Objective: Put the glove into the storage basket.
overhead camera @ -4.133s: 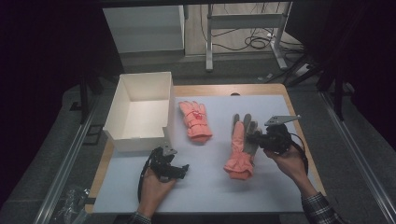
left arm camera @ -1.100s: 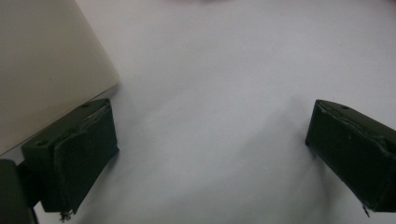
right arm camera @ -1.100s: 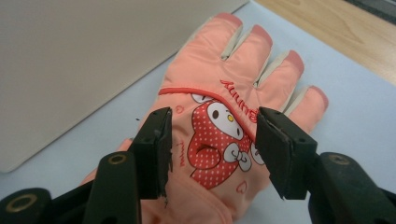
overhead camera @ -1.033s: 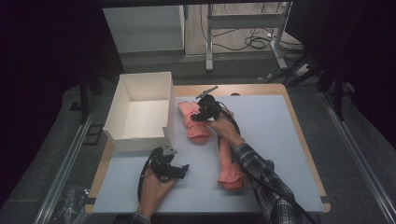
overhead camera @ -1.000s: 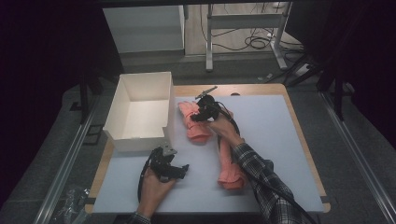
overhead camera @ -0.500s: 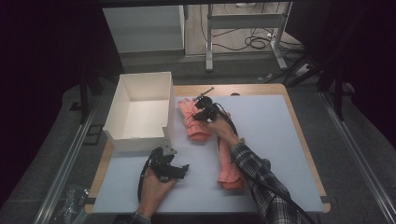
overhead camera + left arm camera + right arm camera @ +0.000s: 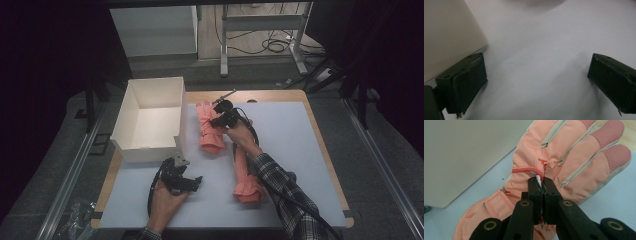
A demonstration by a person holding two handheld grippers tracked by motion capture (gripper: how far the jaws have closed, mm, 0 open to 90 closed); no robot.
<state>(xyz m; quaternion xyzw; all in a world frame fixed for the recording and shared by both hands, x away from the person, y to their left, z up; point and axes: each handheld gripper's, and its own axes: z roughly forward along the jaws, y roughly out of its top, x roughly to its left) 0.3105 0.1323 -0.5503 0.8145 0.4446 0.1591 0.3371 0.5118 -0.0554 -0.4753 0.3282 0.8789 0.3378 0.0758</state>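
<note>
Beside white box (image 7: 150, 117), right claw (image 7: 542, 182) pinching pink glove (image 7: 564, 157)

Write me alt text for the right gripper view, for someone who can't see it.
The right gripper, its two black fingers pressed together, pinches a fold of fabric on the back of an orange padded glove lying on a pale blue-white table. The glove's fingers point up and right, with pink textured tips. A white box wall stands at upper left.
</note>
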